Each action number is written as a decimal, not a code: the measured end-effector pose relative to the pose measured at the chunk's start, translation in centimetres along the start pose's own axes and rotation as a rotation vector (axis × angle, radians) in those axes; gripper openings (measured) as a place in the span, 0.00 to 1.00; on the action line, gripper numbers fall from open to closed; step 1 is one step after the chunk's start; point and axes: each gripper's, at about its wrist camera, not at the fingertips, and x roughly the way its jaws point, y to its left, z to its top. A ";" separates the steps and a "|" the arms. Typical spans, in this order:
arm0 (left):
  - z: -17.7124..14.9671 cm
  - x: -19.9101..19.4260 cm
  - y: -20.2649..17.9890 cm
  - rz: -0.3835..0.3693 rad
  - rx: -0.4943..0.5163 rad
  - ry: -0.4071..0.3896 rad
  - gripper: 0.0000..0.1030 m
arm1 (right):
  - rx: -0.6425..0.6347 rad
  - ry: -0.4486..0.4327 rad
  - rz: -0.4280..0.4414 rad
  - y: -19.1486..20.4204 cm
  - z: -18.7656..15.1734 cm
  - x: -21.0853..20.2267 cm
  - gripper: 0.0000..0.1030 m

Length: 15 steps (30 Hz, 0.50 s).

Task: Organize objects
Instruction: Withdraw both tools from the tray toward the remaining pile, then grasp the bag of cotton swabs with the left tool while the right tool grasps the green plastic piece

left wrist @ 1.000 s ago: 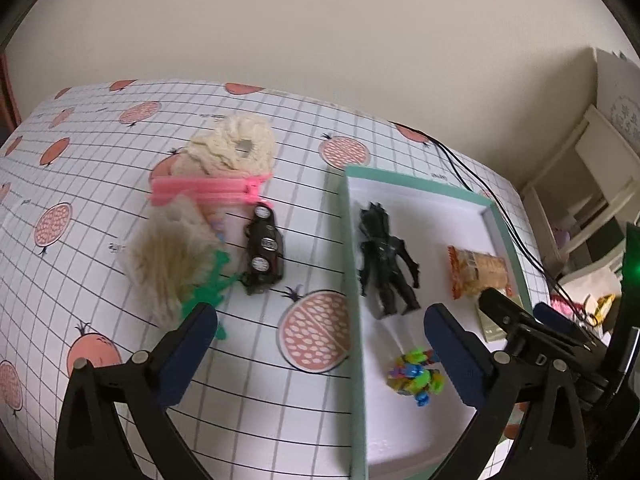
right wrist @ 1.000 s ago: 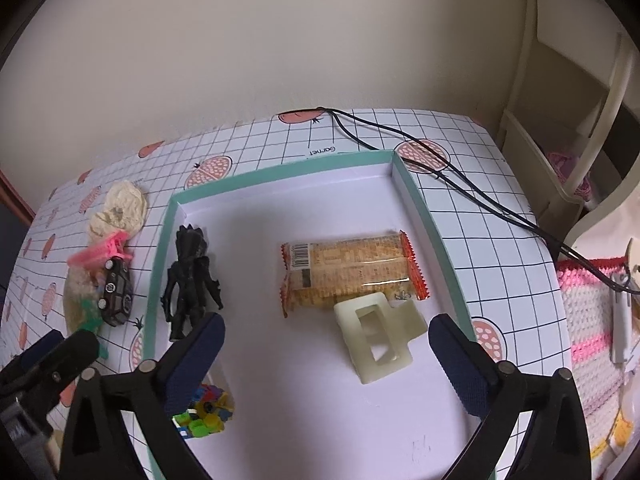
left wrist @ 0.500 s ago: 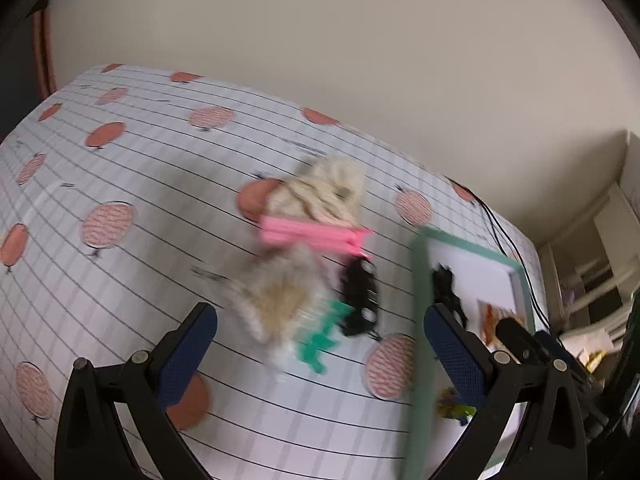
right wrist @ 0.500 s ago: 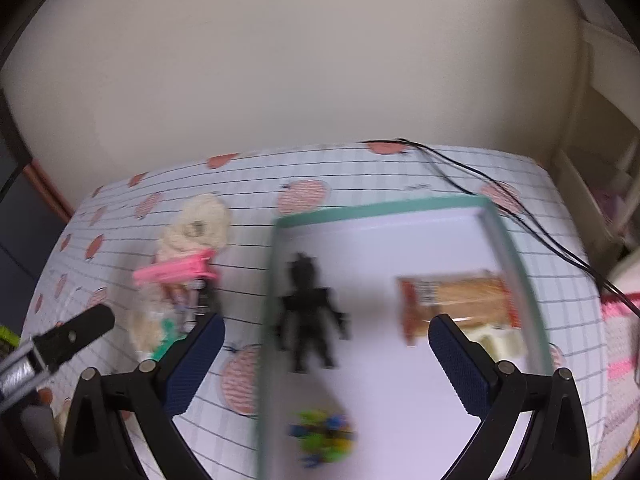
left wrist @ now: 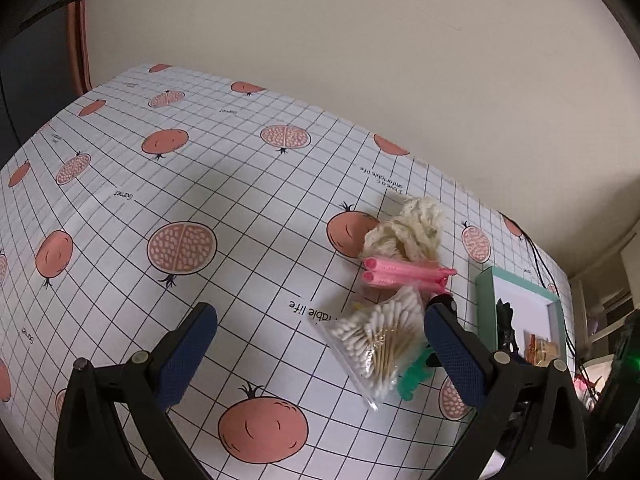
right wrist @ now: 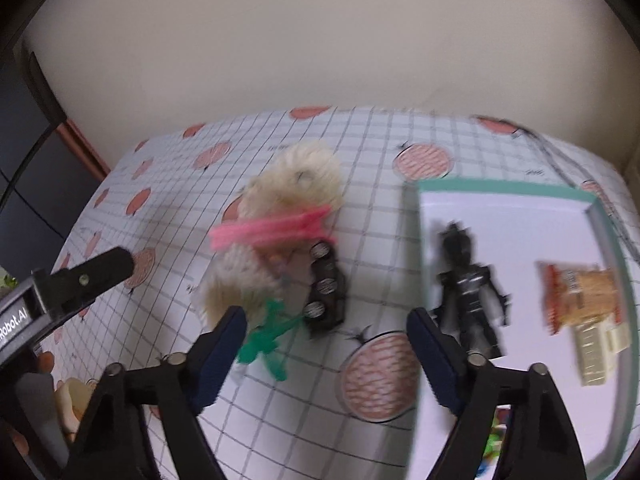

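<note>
Here my left gripper (left wrist: 316,344) hangs over the pomegranate-print tablecloth (left wrist: 160,184) with its jaws spread wide and nothing between them. My right gripper (right wrist: 326,344) is just as wide and just as empty. Between the two lies the loose pile — a bag of cotton swabs (left wrist: 380,340), a pink clip (left wrist: 404,276), a cream crocheted piece (left wrist: 412,232), a green plastic piece (right wrist: 266,340) and a black toy car (right wrist: 326,300) just beside it. To the right, the teal-rimmed tray (right wrist: 500,190) holds a black figure (right wrist: 468,284), a snack packet (right wrist: 580,292) and a cream hair claw (right wrist: 600,348) — all blurred.
</note>
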 end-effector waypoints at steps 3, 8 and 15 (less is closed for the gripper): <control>0.0 0.5 -0.2 -0.010 0.004 0.006 1.00 | -0.008 0.029 0.008 0.7 -0.3 1.1 0.72; -0.3 1.3 -0.5 -0.001 0.000 0.010 1.00 | -0.008 0.066 0.024 1.3 -0.7 2.5 0.64; -0.6 2.7 -0.3 -0.013 -0.012 0.045 1.00 | -0.003 0.086 0.042 1.8 -0.8 3.6 0.53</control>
